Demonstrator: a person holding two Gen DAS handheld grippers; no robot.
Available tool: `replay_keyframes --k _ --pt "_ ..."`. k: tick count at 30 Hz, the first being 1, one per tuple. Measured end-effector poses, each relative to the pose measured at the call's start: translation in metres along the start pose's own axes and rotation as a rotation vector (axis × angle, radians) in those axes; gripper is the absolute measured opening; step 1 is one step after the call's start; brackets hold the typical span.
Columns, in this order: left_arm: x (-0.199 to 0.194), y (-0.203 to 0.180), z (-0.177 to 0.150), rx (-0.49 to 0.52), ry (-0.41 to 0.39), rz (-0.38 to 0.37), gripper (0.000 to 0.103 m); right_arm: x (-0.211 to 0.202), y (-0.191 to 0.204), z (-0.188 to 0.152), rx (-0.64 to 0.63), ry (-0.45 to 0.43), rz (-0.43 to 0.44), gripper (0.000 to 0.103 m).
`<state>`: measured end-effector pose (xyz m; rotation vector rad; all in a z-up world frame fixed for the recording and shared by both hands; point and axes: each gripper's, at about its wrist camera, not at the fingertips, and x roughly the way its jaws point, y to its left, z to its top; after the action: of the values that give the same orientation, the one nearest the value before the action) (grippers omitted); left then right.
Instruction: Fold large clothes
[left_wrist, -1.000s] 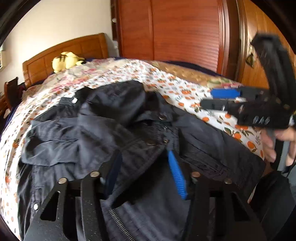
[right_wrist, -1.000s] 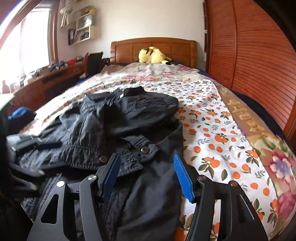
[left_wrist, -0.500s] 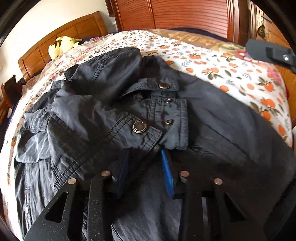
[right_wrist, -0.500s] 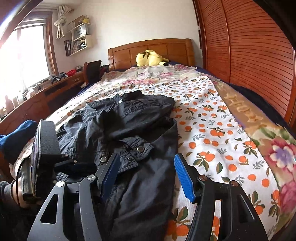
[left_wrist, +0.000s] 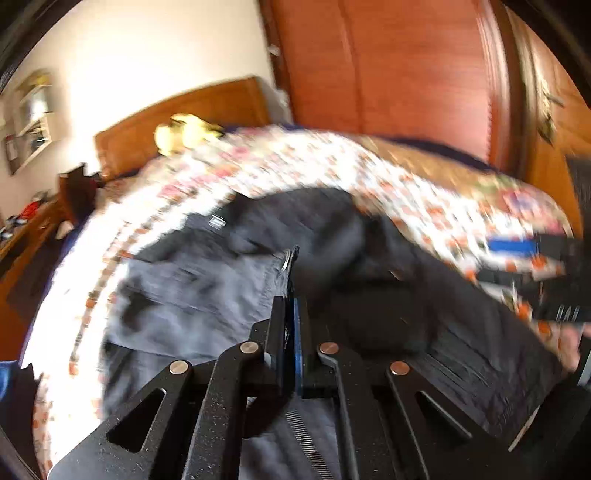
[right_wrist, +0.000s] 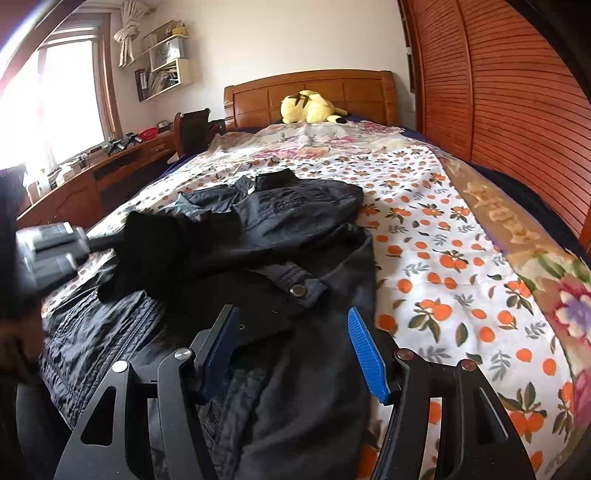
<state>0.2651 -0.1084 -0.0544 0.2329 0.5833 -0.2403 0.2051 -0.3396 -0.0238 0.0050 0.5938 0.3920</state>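
A dark jacket (right_wrist: 295, 221) lies crumpled on the bed, one snap button (right_wrist: 297, 291) showing on a flap. In the blurred left wrist view my left gripper (left_wrist: 290, 295) has its jaws closing tight on an edge of the jacket (left_wrist: 207, 288). A flap with a snap (left_wrist: 286, 264) sticks up between the pads. The right wrist view shows that gripper (right_wrist: 51, 243) at the left, holding a raised fold of black cloth (right_wrist: 147, 240). My right gripper (right_wrist: 291, 312) hangs open just above the jacket's near part, nothing between its blue pads (right_wrist: 367, 354).
The bed (right_wrist: 461, 280) has an orange-fruit print sheet. A yellow plush toy (right_wrist: 308, 107) lies by the wooden headboard (right_wrist: 306, 85). A slatted wooden wardrobe (right_wrist: 517, 110) runs along the right. A desk (right_wrist: 92, 173) and a chair (right_wrist: 192, 129) stand on the left.
The left gripper's jaws went from open to closed on the jacket's snap flap, then lifted it up and back. The right gripper stayed open and in place.
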Motion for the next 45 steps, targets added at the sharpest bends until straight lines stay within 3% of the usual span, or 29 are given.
replay_keyframes --k 4,9,14,21,29,30,31,33,34,36,45 --pt "-0.02 0.056 0.013 -0.09 -0.04 0.061 0.004 0.011 0.007 0.0 -0.018 0.013 -0.005 0.063" --pt "-0.035 0.107 0.004 -0.165 -0.043 0.126 0.004 0.022 0.013 0.001 -0.029 0.028 -0.006 0.063" --pt "-0.028 0.122 -0.023 -0.188 0.005 0.162 0.004 0.029 0.017 0.003 -0.036 0.037 -0.005 0.063" --pt "-0.001 0.128 -0.077 -0.229 0.143 0.163 0.004 0.039 0.018 0.001 -0.046 0.06 -0.03 0.063" --pt "-0.015 0.13 -0.098 -0.265 0.105 0.115 0.006 0.04 0.022 0.002 -0.06 0.071 -0.035 0.063" --pt "-0.017 0.13 -0.1 -0.263 0.096 0.111 0.018 0.039 0.022 0.003 -0.063 0.067 -0.032 0.063" --pt "-0.021 0.13 -0.103 -0.265 0.079 0.104 0.038 0.038 0.021 0.003 -0.063 0.063 -0.028 0.063" --pt "-0.027 0.131 -0.107 -0.279 0.052 0.082 0.052 0.036 0.019 0.005 -0.063 0.053 -0.023 0.063" --pt "-0.029 0.131 -0.108 -0.285 0.047 0.073 0.065 0.036 0.018 0.006 -0.067 0.051 -0.025 0.063" --pt "-0.036 0.13 -0.112 -0.294 0.027 0.054 0.081 0.034 0.016 0.009 -0.076 0.04 -0.036 0.063" --pt "-0.051 0.122 -0.12 -0.268 0.001 0.066 0.081 0.064 -0.009 0.043 -0.153 0.069 -0.081 0.063"
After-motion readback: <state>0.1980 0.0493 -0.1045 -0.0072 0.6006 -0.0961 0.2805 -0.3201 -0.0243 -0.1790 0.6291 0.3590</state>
